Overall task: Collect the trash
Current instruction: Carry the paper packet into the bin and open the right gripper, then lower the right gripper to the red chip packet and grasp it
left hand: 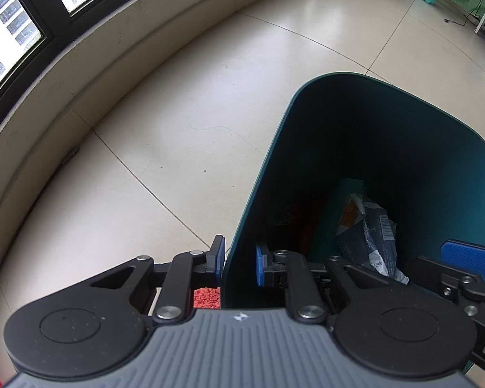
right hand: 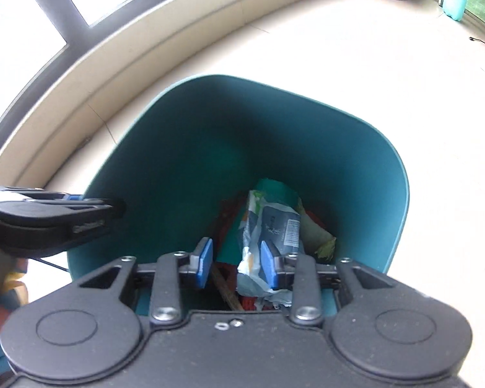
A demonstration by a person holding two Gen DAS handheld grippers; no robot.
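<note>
Gripping bin wall (left hand: 242,226): left tongs (left hand: 239,263) | wrapper (right hand: 271,226): barcode, print illegible

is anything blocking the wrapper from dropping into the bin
Nothing visible. The crumpled wrapper already lies inside the teal bin, below the right gripper, whose jaws stand apart. The left gripper clamps the bin's wall.

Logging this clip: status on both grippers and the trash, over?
Left gripper clamped on teal bin wall. Right gripper open above bin mouth, crumpled wrapper lying inside, pads clear. Nothing in the way.
</note>
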